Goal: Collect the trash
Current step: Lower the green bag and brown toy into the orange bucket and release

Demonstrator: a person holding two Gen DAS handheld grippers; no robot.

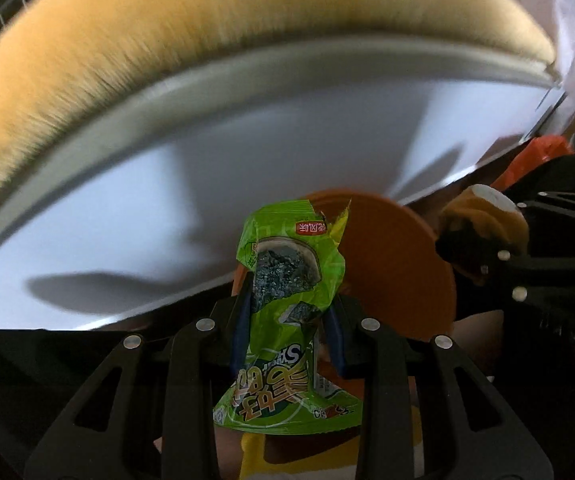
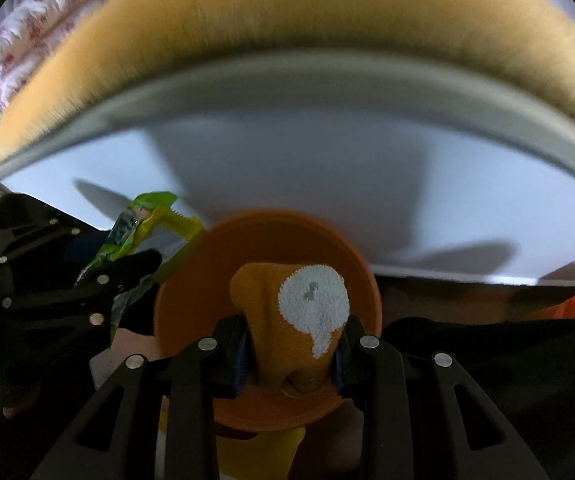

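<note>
Beside white table edge (image 1: 327,128), green wrapper (image 1: 287,280).

A white table (image 1: 287,152) is spanning the middle of both views, with soft shadows lying across it. A fuzzy tan blanket (image 1: 167,40) is running along its far edge. At the far left of the right wrist view, a white quilt with red flowers (image 2: 35,20) is bunching up.
</note>
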